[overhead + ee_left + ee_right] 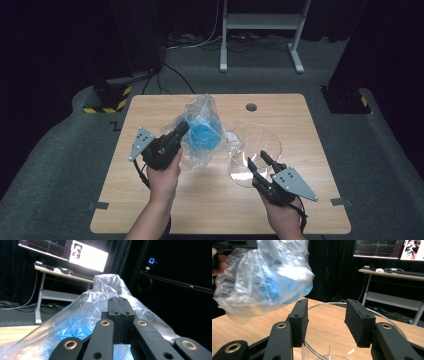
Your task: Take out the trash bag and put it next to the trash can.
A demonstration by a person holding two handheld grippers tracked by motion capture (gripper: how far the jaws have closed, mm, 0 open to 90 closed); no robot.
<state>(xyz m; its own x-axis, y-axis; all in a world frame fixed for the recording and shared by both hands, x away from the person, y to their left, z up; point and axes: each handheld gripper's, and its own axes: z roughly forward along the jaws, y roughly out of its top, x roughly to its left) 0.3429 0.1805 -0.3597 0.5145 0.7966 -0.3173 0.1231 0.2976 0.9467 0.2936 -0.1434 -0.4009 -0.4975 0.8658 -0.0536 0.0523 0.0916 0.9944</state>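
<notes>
So the left gripper [181,129] is holding up a clear plastic bag [202,131] with something blue [205,134] bunched inside it, and the jaws are pressed tight together on a fold of the plastic. In the left gripper view you can see the two black fingers [115,308] sitting flush against each other with the film squeezed in the seam, and the rest of the bag is billowing out past and around the fingertips, mostly ahead of them and off to the left. The bag is hanging clear of the wooden table [165,200], not resting on it. The right gripper [261,161] is doing something different: its fingers [299,320] are standing spread apart, with nothing pinched in them, and they're sitting right at the near rim of a clear glass bowl [257,147]. In the right gripper view the bowl's rim is curving through the gap between the two pads and on beyond them, but I can't tell whether either pad is actually touching the glass. From that same view the bag is hanging up and to the left of the spread fingers, above the table and just beside the bowl, not over its opening as far as I can see.
</notes>
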